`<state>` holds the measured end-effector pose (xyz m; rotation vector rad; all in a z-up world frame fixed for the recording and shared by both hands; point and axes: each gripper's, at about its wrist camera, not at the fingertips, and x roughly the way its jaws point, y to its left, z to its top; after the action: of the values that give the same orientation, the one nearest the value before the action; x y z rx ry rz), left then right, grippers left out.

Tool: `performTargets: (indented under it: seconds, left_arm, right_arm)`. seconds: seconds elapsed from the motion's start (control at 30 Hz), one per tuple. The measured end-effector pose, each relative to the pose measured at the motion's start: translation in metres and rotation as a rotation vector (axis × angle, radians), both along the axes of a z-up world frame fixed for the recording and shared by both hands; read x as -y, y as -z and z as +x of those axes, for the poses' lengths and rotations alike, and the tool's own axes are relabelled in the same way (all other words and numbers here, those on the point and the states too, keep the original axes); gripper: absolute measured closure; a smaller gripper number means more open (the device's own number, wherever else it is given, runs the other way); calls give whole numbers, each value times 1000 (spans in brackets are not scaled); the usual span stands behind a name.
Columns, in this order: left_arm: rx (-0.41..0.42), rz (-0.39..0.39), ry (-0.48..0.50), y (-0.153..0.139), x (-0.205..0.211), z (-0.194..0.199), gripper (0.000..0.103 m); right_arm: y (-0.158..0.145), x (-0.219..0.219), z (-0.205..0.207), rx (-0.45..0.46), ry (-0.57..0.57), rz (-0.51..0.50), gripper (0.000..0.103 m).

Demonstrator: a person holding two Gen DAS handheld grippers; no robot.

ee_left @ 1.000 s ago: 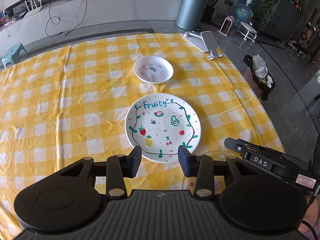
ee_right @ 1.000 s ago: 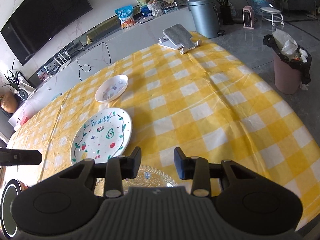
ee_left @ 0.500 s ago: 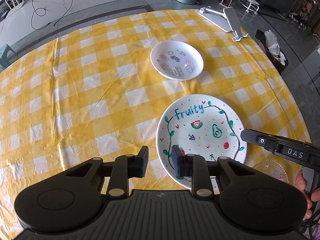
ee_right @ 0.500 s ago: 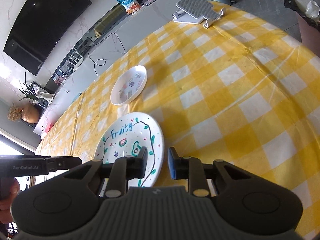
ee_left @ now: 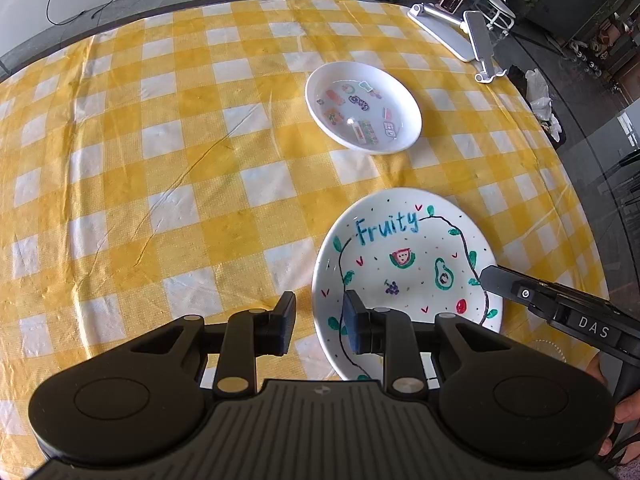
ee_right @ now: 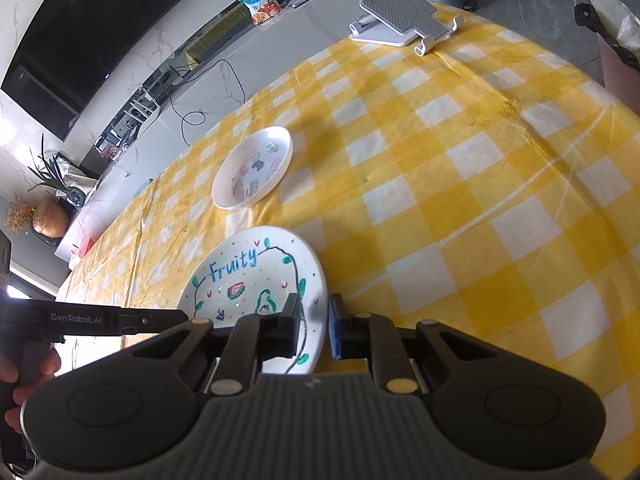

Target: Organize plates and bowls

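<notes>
A white plate lettered "Fruity" (ee_left: pixel 404 248) (ee_right: pixel 248 276) lies on the yellow checked tablecloth (ee_left: pixel 180 160). Beyond it sits a small white bowl with stickers inside (ee_left: pixel 362 108) (ee_right: pixel 254 168). My left gripper (ee_left: pixel 319 320) straddles the plate's left rim, one pad over the plate and one outside, with cloth showing in the gap. My right gripper (ee_right: pixel 314 320) straddles the right rim. Its jaws are closing with the rim between them, and a strip of plate still shows between the pads.
A clear glass plate (ee_left: pixel 548 350) peeks out at the near right, beneath the right gripper's body. A grey phone stand (ee_left: pixel 460 36) (ee_right: pixel 400 20) sits at the far table edge. The table's rounded edge drops off to the right, with a bagged bin (ee_left: pixel 540 100) beyond it.
Both grippers have come down and spread to opposite rims of the Fruity plate. Both pairs of jaws have narrowed, and the plate now looks larger and nearer.
</notes>
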<state>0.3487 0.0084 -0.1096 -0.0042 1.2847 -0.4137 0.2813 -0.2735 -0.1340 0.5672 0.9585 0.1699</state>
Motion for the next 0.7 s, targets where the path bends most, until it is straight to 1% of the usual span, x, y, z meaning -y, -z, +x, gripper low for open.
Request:
performTargets:
  seconds: [0.1,0.13,0.2,0.4,0.57,0.7]
  left_arm:
    - [-5,-3,-4,2,1,1,74]
    - [-5,-8,-7,2,0,1,76]
    - [-14,-27,-11,2,1,2,84]
    - [2,-8,-19,-1,5,-1,86]
    - [7,-41,-46,-11,-1,-4,90]
    - [25,-46,-65,-22,-1,-9,91]
  right_arm:
    - [0,1,-3,0,6,8,92]
    - [0,2,-4,-1,8,11,93]
    - [1,3,-4,-1,12,14,95]
    - [2,7,-6,-6,30,49,97]
    - [-3,10,-9,12,31,67,97]
    - [-3,13,-11,17,50,99,97]
